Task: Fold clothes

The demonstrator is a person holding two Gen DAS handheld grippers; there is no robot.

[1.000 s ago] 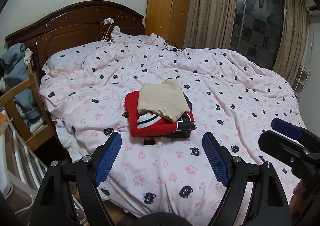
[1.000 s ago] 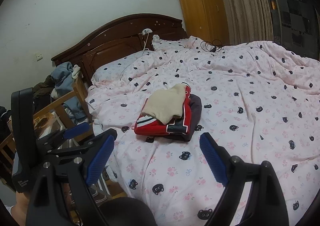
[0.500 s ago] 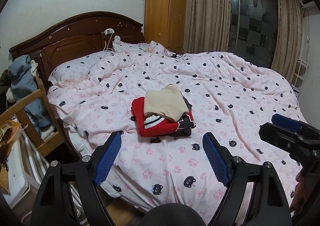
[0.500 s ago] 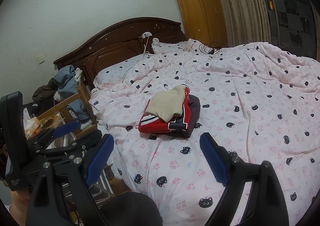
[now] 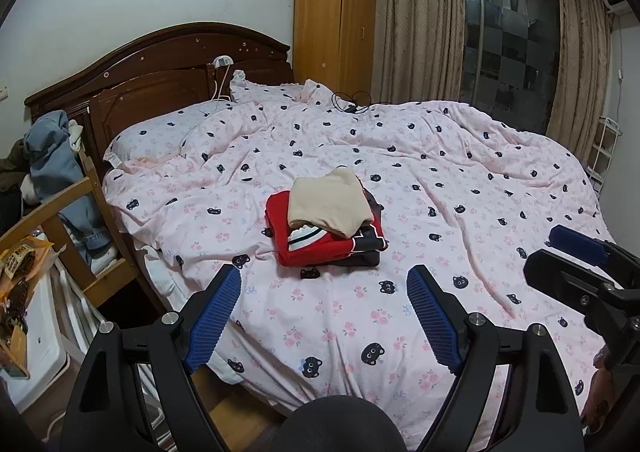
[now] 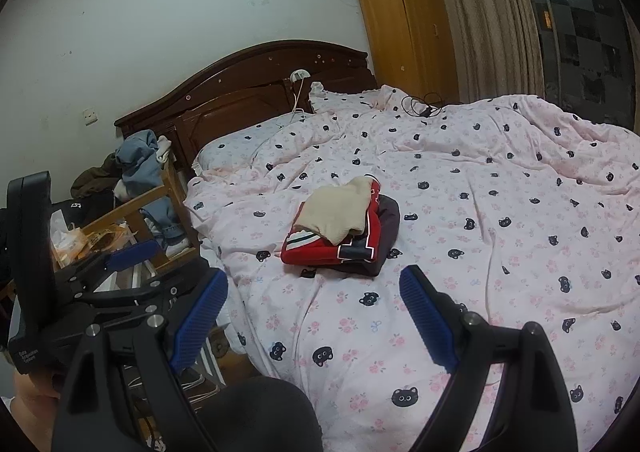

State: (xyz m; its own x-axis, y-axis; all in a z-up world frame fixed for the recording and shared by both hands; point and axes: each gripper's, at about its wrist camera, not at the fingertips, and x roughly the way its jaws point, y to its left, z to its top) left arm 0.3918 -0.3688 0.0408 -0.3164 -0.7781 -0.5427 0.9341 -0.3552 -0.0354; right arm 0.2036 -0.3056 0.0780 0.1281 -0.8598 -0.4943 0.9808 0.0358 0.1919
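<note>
A: What changed? 
B: The bed (image 5: 460, 156) sits farther off than a second ago, with more floor showing at its edge. The left gripper (image 5: 324, 296) has just been widening, jaws spread, nothing between them.

A: The right gripper (image 6: 314, 298)? 
B: Also spread, empty.

A: The clothes? 
B: A folded stack (image 5: 326, 224) mid-bed, beige over red; the dark bottom piece is mostly hidden.

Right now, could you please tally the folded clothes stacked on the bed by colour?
Beige: 1, the beige top topmost.
Red: 1, the red garment with white and dark trim under it.
Dark: 1, the dark garment at the bottom.
Total: 3 in the stack.
</note>
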